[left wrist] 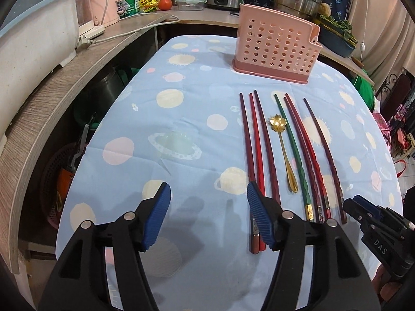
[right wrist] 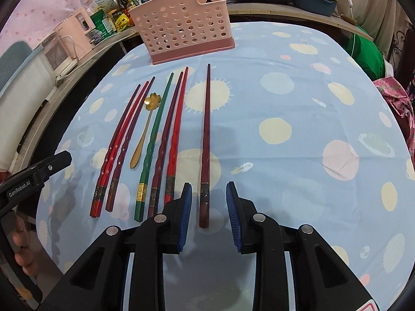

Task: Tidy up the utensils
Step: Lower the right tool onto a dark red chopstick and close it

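Currently: pink holder (right wrist: 181, 23) upright at far end of table (right wrist: 298, 155), no utensils visibly inside. Nearer than holder, laid in a row pointing toward it: seven chopsticks, plus gold spoon (right wrist: 145, 129) and green chopstick (right wrist: 154, 142) mid-row. Lone chopstick (right wrist: 205, 142) apart, right of row. Right gripper (right wrist: 208, 215) parted, straddling that chopstick's butt end, pads not touching it. Left gripper (left wrist: 208, 215) spread wide, right pad over leftmost trio (left wrist: 255, 150), nothing clamped. Likely risks: thin, round stick rolling or slipping out at closing; left pad nudging neighbours, scattering row.
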{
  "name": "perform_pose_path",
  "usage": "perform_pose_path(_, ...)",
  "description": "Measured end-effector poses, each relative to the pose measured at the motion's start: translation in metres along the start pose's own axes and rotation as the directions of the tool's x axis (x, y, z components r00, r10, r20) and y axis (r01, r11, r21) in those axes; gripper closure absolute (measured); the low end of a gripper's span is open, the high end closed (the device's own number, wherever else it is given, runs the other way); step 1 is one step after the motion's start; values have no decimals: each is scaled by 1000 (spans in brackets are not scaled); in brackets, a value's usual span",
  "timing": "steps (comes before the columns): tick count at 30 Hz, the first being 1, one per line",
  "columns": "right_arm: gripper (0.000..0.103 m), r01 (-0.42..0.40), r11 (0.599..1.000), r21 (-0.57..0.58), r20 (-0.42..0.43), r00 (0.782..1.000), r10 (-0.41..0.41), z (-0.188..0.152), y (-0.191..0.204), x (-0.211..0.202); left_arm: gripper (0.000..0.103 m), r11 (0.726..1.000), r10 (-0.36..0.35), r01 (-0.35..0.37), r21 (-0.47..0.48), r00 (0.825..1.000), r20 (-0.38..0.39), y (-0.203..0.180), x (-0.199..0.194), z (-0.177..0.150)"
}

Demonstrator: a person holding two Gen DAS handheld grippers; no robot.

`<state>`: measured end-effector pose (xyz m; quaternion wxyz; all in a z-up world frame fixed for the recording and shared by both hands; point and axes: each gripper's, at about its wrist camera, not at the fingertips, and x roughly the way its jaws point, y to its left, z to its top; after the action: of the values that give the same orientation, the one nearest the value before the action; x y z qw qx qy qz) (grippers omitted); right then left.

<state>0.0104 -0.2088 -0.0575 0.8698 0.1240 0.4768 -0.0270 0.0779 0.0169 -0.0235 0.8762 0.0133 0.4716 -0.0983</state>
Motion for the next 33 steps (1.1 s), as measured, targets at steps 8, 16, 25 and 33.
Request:
perform_pose_path(8,76,4,1000,-5,-7,1000,-4,-2,-1,6,42,1000,-9,9,11,1000,-28,-3,4,-8)
perform_pose_path(16,79,24,999,-32,1,1000,-24,-4,4,9,40,999,-14,15,28,999,-49,-8,9,-15)
perform_pose_path(25,95,49,997,-60,7,999,-49,-4,6,10,40,999,-23,25,34,997,-70,-12,12,-20)
perform_pose_path(33,96,26,999,-47,7,1000,-25,-2,4,10,40,999,-18,22,42,996,-87,-17,18,-22)
